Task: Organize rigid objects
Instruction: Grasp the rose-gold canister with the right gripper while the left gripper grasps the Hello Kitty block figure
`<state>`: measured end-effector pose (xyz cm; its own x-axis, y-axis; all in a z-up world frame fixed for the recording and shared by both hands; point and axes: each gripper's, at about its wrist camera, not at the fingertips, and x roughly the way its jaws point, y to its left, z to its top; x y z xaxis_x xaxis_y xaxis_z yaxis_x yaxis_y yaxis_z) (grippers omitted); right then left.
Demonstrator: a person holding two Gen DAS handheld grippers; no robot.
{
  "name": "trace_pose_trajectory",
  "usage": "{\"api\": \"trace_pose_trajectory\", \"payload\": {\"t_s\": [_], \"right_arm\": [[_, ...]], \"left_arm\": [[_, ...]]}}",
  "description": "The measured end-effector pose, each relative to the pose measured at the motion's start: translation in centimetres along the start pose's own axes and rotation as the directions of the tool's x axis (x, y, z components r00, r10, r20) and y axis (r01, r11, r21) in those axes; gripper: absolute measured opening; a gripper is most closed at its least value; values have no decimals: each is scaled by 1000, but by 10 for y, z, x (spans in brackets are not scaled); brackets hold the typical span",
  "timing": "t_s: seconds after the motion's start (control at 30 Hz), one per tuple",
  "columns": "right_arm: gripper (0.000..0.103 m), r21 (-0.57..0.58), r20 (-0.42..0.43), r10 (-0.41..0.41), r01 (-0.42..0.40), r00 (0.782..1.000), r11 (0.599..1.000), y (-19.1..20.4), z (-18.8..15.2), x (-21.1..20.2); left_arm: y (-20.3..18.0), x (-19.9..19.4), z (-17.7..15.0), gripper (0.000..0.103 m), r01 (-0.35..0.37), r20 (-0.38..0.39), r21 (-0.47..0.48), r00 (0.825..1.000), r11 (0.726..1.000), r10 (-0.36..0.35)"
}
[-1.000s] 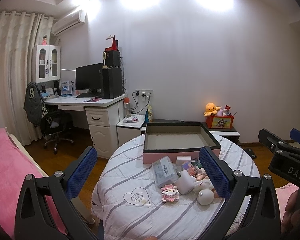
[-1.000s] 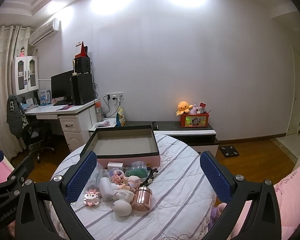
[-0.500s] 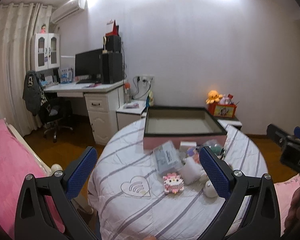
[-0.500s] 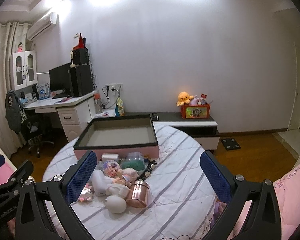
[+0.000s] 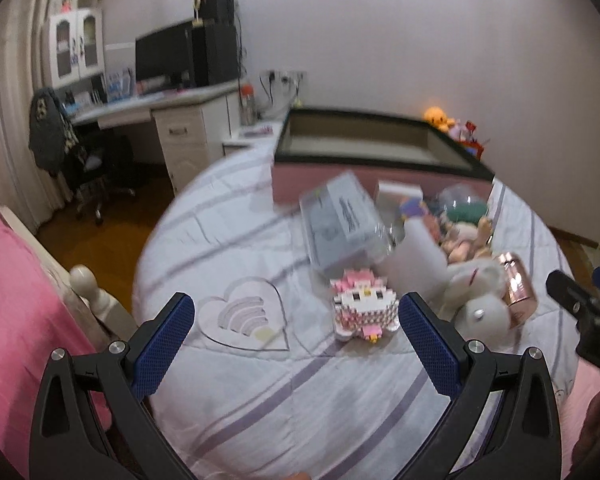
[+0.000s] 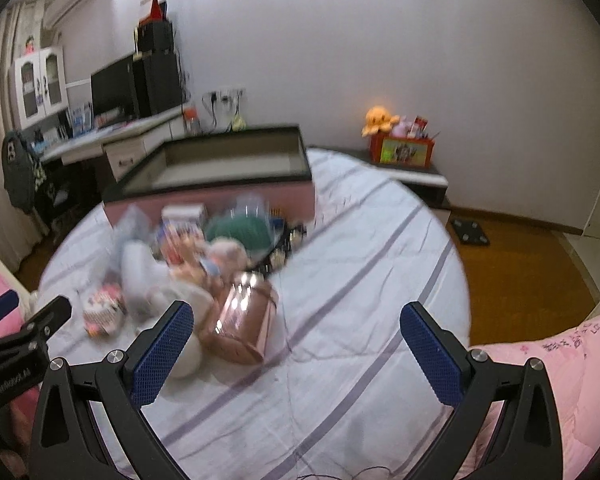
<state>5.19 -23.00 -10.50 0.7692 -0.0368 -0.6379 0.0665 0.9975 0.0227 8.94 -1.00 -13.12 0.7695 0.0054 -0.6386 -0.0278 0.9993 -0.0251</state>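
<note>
**Desk:** Any writing you can read?

**Operator:** Very little. White lettering runs along the body of the left gripper (image 6: 16, 344) where it shows in my right view, too blurred to read. There is dark print on the pink quilt (image 6: 572, 336) at the right edge; I cannot make it out either. The clear plastic case (image 5: 340, 216) carries a printed label, smeared by motion.

**Desk:** And the claws?

**Operator:** My left gripper (image 5: 296, 344) has its blue pads spread wide, holding nothing and touching nothing. It hangs above the striped tablecloth (image 5: 260, 400), with the pink-and-white block figure (image 5: 360, 308) just ahead, close to the right-hand pad. My right gripper (image 6: 296, 344) is equally wide apart and empty. The rose-gold jar (image 6: 240, 320) lies on its side just ahead of its left pad, beside a white egg-shaped toy (image 6: 188, 356) that sits partly behind that pad.

**Desk:** Containers?

**Operator:** The pink box (image 5: 376, 148) with the dark rim stands at the far side of the round table. What I see of its inside looks bare. The things to sort lie in a heap on the cloth against its near wall: the case, a white bottle (image 5: 420, 256), small dolls (image 5: 464, 240), a clear dome over something green (image 6: 244, 224). Beyond, a red box (image 6: 402, 152) on the low cabinet holds small items, with an orange plush (image 6: 380, 118) at its corner.
</note>
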Motion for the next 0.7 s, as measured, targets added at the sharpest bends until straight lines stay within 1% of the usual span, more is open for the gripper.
{"api": "trace_pose_trajectory", "payload": {"t_s": [0.07, 0.17, 0.33, 0.4, 0.47, 0.5, 0.53, 0.57, 0.6, 0.63, 0.7], "right_arm": [[103, -6, -28, 10, -10, 1000, 1000, 0, -5, 10], [102, -5, -52, 16, -16, 999, 1000, -1, -9, 20], [98, -6, -84, 90, -91, 992, 996, 4, -7, 33], [97, -5, -89, 103, -104, 991, 995, 6, -5, 38], [93, 2, -93, 116, -117, 989, 993, 6, -3, 42], [91, 4, -94, 127, -128, 987, 992, 5, -3, 44], [85, 2, -101, 132, -132, 986, 991, 5, -2, 48], [78, 0, -107, 133, -134, 985, 991, 4, -2, 49], [75, -1, -114, 131, -132, 985, 991, 3, -3, 51], [73, 2, -119, 125, -126, 985, 992, 1, -4, 52], [73, 23, -118, 134, -132, 984, 991, -2, -4, 54]], "left_arm": [[-4, 11, -3, 103, 14, -28, 7, 1000, 1000, -14], [-11, 20, -6, 103, 18, -48, 32, 999, 999, -17], [-15, 38, -3, 103, 24, -91, 44, 996, 999, -20], [-18, 42, -1, 103, 18, -92, 48, 996, 999, -13], [-18, 44, 1, 103, 1, -85, 43, 996, 999, 3], [-16, 46, 2, 103, 5, -88, 31, 996, 999, -2], [-12, 48, 2, 97, 26, -98, 12, 995, 1000, -25], [-8, 49, 1, 84, 58, -107, -11, 993, 998, -59], [-4, 50, -1, 79, 70, -120, -26, 990, 997, -72], [-3, 50, -2, 77, 63, -121, -24, 991, 998, -66], [-4, 49, -3, 78, 63, -115, -14, 991, 998, -64]]}}
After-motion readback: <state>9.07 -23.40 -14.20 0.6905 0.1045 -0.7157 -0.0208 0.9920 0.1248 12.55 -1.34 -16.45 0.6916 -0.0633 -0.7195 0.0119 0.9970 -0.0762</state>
